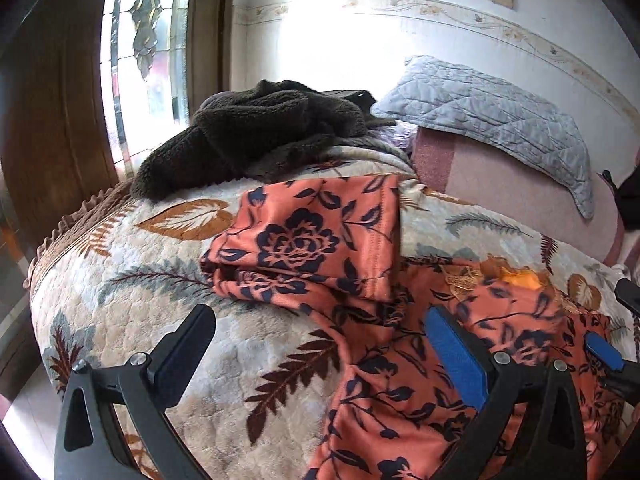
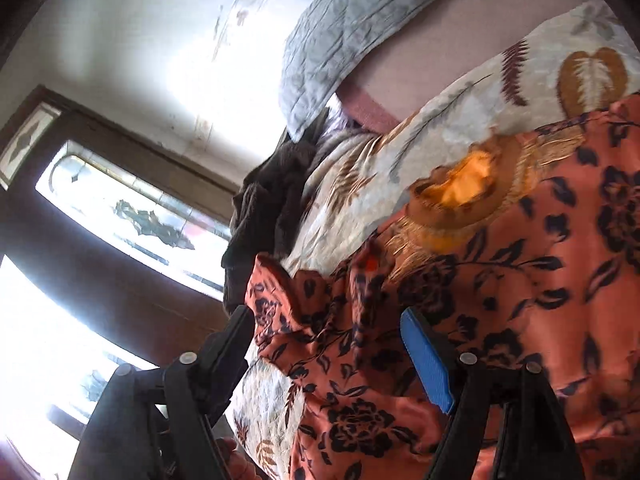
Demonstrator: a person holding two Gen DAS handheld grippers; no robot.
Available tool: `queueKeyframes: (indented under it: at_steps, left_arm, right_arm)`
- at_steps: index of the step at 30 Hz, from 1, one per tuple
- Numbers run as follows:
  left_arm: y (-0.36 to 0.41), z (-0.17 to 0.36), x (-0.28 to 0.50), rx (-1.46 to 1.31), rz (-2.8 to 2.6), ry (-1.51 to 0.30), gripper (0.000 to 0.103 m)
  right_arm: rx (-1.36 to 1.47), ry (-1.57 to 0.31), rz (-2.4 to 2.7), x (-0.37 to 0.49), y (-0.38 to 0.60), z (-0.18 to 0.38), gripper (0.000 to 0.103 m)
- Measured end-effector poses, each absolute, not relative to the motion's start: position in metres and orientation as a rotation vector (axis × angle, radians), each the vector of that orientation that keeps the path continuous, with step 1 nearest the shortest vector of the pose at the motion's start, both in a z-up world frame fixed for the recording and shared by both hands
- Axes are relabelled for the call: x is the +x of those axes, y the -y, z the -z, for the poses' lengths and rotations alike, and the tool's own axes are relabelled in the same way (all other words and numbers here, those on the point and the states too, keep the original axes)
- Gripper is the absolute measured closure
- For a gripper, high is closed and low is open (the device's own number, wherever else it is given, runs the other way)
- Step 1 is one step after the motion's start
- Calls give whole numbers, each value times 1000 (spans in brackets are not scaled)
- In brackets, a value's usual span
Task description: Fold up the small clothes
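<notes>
An orange garment with dark blue flowers [image 1: 400,380] lies on the leaf-patterned quilt [image 1: 120,272]. One part of it is folded over into a flat rectangle [image 1: 316,240]. Its gold-trimmed neckline [image 1: 516,278] faces the pillows. My left gripper [image 1: 320,336] hovers open over the garment's left edge, touching nothing. My right gripper [image 1: 618,320] shows at the right edge, over the garment's body. In the right wrist view the garment [image 2: 520,280] and neckline [image 2: 468,184] fill the frame, and my right gripper [image 2: 332,344] stands open with rumpled cloth between its fingers but not pinched.
A dark brown fleece garment [image 1: 260,136] is heaped at the far end of the bed. A grey quilted pillow [image 1: 488,112] rests on a pink cushion [image 1: 512,184] by the wall. The bed's ruffled edge [image 1: 60,236] drops off at left, beside a wooden door with glass [image 1: 148,40].
</notes>
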State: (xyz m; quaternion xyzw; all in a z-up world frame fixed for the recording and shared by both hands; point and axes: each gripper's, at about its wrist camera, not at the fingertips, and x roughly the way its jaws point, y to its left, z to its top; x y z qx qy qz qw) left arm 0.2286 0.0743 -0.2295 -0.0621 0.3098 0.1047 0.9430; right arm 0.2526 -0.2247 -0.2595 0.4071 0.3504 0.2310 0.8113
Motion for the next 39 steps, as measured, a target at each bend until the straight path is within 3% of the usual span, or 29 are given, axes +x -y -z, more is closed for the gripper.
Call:
queueKeyframes:
  at_steps: [5, 10, 13, 16, 18, 26, 33, 39]
  left_arm:
    - [-28, 234, 228, -39, -60, -615, 0]
    - [16, 234, 222, 0, 43, -620, 0]
    - [57, 249, 241, 129, 36, -722, 0]
    - [86, 274, 263, 205, -7, -801, 0]
    - [93, 286, 276, 328, -149, -848, 0]
    - [-47, 246, 244, 242, -424, -841, 0]
    - [-219, 222, 221, -163, -547, -882, 0]
    - [-242, 234, 251, -495, -353, -926, 0]
  right_arm:
    - [976, -725, -316, 236, 284, 278, 34]
    - [1027, -826, -60, 244, 333, 293, 40]
    - [996, -945, 39, 253, 350, 308, 43]
    - [1008, -986, 60, 254, 364, 324, 59]
    - [997, -980, 43, 254, 368, 325, 59]
    - [842, -881, 42, 245, 354, 295, 58]
    - [720, -831, -181, 246, 296, 271, 58]
    - [664, -861, -249, 250, 254, 280, 58]
